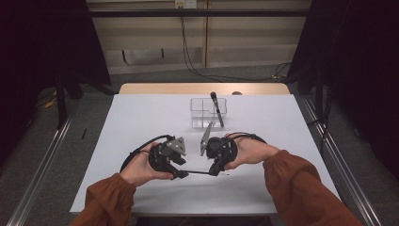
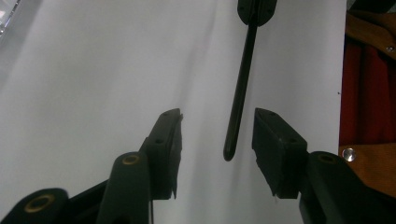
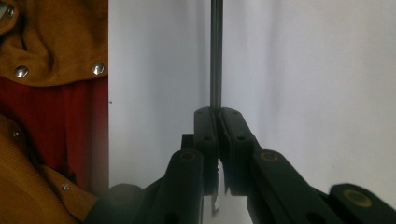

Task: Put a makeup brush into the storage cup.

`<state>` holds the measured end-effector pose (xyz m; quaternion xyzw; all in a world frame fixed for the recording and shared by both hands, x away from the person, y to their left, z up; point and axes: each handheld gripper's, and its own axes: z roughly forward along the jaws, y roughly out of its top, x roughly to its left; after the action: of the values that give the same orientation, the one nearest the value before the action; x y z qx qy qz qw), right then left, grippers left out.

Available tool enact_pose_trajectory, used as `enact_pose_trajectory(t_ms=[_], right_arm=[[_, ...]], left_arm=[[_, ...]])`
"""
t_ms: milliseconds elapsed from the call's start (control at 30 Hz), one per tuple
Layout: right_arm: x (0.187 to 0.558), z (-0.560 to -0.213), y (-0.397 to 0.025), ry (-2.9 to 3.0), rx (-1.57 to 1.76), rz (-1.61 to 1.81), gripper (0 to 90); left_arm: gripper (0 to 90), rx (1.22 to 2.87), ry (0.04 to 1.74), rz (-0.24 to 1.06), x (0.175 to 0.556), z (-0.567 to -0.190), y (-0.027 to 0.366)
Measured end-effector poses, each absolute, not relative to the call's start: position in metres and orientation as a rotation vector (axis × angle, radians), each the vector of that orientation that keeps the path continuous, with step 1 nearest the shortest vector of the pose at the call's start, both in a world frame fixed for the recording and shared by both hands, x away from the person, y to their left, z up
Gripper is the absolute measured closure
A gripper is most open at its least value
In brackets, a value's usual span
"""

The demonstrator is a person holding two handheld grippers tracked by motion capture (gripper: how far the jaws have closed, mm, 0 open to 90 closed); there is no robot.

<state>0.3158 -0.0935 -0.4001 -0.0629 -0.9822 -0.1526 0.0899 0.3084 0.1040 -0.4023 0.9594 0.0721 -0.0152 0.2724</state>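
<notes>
A slim black stick (image 1: pixel 197 172) lies level just above the white table (image 1: pixel 141 117), spanning the gap between my two grippers. My right gripper (image 1: pixel 214 172) is shut on one end of it; in the right gripper view the stick (image 3: pixel 215 46) runs straight up out of the closed right gripper (image 3: pixel 217 112). My left gripper (image 1: pixel 182 174) is open. In the left gripper view the stick (image 2: pixel 240 93) comes down from the right gripper (image 2: pixel 256 11), and its rounded end sits between the spread jaws of the left gripper (image 2: pixel 217 116), nearer the right-hand jaw and apart from both.
A clear compartment box (image 1: pixel 202 115) stands at the table's far middle with a black marker (image 1: pixel 216 108) leaning in it. A wooden strip (image 1: pixel 202 88) borders the far edge. Orange-brown sleeves (image 1: pixel 301 183) enter from the near side.
</notes>
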Motion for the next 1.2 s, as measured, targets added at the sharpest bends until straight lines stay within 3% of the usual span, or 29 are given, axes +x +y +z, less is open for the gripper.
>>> enact_pose_trajectory(t_ms=[267,400,700,1200], right_arm=[[0.317,-0.401,-0.094,-2.924,-0.18,-0.476,86.1],[0.318,-0.4,-0.096,-2.927,-0.182,-0.484,86.1],[0.317,-0.401,-0.096,-2.916,-0.177,-0.505,86.1],[0.317,-0.402,-0.097,-2.928,-0.154,-0.51,86.0]], left_arm=[[59.2,2.587,0.173,-0.031,0.306,-0.404,0.099],[67.5,2.581,0.167,-0.066,0.306,-0.405,0.097],[77.2,2.567,0.167,-0.108,0.307,-0.405,0.092],[83.6,2.586,0.137,-0.122,0.308,-0.411,0.089]])
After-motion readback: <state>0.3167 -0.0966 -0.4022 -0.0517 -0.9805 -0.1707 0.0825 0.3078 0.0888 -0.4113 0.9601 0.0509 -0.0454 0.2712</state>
